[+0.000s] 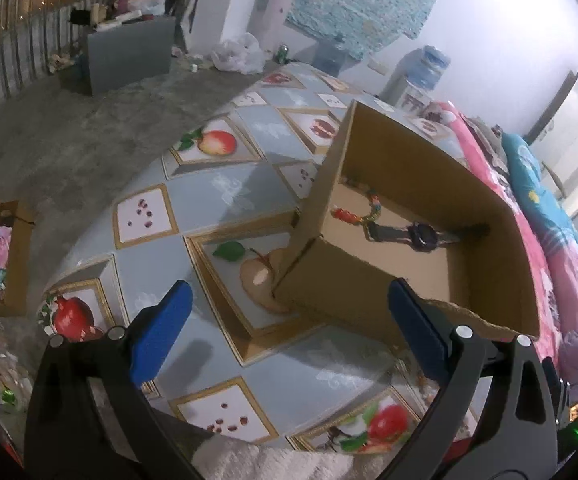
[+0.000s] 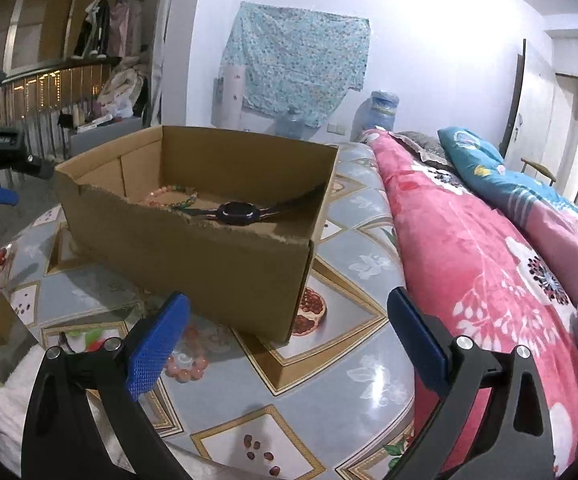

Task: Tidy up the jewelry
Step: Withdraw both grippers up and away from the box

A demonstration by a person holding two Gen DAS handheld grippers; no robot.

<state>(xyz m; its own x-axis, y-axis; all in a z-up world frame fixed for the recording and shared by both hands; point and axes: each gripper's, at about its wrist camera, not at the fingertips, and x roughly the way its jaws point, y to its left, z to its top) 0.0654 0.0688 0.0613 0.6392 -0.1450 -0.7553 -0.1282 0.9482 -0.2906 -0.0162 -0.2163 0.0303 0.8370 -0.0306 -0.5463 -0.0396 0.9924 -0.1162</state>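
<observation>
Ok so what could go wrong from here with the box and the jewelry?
The pink bead bracelet outside the cardboard box lies partly behind the right gripper's left finger, so it may be missed. The box's near wall is torn low; the watch could slide out if nudged.

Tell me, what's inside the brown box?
Inside the cardboard box lie a dark wristwatch and a colourful bead bracelet; the right view shows pinkish and green beads too. The near wall hides part of the floor, so more could be there.
</observation>
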